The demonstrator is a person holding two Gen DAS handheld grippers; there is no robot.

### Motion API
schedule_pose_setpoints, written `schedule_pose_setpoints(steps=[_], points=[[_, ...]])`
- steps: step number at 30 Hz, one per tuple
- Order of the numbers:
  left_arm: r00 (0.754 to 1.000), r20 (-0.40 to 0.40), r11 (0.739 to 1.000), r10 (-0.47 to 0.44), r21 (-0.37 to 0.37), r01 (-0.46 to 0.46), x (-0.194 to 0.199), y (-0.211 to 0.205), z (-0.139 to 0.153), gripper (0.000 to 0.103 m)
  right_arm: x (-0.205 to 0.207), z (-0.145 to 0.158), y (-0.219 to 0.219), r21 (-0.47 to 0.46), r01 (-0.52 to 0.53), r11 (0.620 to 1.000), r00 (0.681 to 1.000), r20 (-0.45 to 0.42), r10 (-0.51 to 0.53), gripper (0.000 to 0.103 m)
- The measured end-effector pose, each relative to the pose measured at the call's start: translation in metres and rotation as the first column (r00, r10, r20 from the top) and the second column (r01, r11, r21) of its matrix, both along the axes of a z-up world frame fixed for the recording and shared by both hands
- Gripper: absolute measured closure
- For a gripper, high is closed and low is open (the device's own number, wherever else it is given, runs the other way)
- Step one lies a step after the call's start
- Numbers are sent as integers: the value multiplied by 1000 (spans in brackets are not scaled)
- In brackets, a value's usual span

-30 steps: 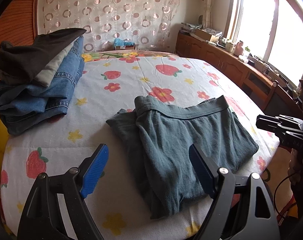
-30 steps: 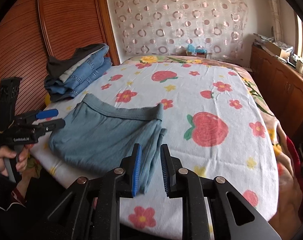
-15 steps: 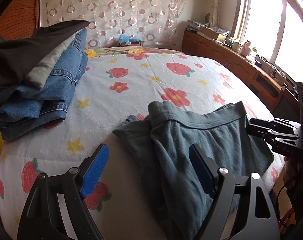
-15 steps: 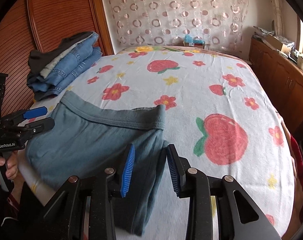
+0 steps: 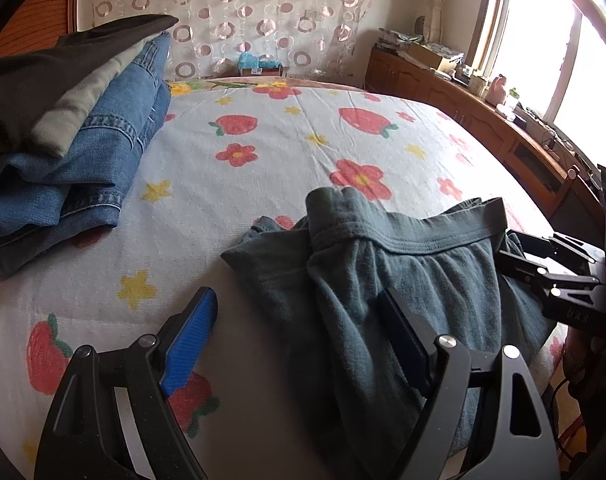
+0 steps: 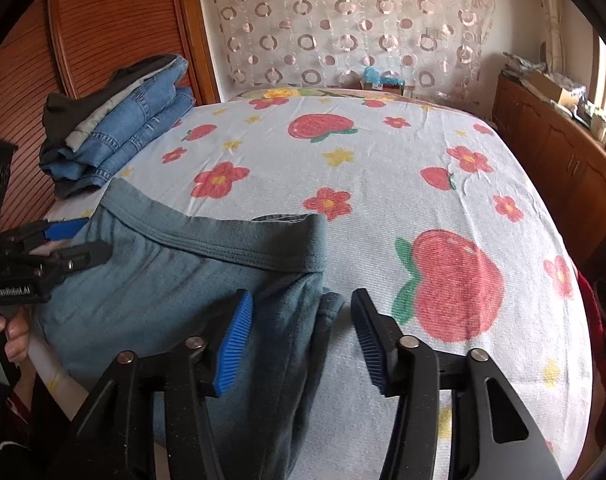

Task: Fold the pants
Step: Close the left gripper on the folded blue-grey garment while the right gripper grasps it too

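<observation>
Basically: both units are lined up to pinch the pants (image 5: 403,280) for the next fold. Judgement: get each pad pair onto all cloth layers at the side edges before closing, then lift evenly so the waistband stays straight.

Left hand-held gripper (image 5: 299,340): jaws spread wide, nothing held. Its right finger sits over the pants' cloth, left finger over bare bed (image 5: 263,160); the pants' left edge runs between the two.

Right hand-held gripper (image 6: 301,338): jaws spread, nothing held. The pants' right edge lies between its fingers, waistband corner just ahead.

Pants lie on the near edge of the bed, already folded over, waistband facing away. Stack of folded jeans (image 5: 83,160) well off to the left, ahead of the left unit.
</observation>
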State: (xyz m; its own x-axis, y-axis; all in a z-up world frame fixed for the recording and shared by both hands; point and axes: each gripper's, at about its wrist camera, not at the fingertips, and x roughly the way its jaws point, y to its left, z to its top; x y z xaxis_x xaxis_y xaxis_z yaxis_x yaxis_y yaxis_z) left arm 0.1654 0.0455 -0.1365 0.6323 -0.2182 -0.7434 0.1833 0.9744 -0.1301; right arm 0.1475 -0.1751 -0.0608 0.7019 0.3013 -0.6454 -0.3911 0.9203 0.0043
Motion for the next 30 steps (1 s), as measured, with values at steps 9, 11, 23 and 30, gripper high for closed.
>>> schedule_pose_setpoints(steps=[9,11,23,30], points=[[1000,-1,1000,0,3,0,0,0,1,20,0,-2,2,-17,45,999,999,0,-45,37],[1000,-1,1000,1,6,-1,0,0,1,20,1,-2,1,-22,63,998,998,-10,-64,30],[999,-26,996,-41,-78,39,4,-3,5,57,-5,2,-2,-45,46,998,999,-21,-47,27],[998,-15,995,-54,-88,52,2,-6,4,69,-7,4,-5,-30,19,999,999,-39,-20,39]])
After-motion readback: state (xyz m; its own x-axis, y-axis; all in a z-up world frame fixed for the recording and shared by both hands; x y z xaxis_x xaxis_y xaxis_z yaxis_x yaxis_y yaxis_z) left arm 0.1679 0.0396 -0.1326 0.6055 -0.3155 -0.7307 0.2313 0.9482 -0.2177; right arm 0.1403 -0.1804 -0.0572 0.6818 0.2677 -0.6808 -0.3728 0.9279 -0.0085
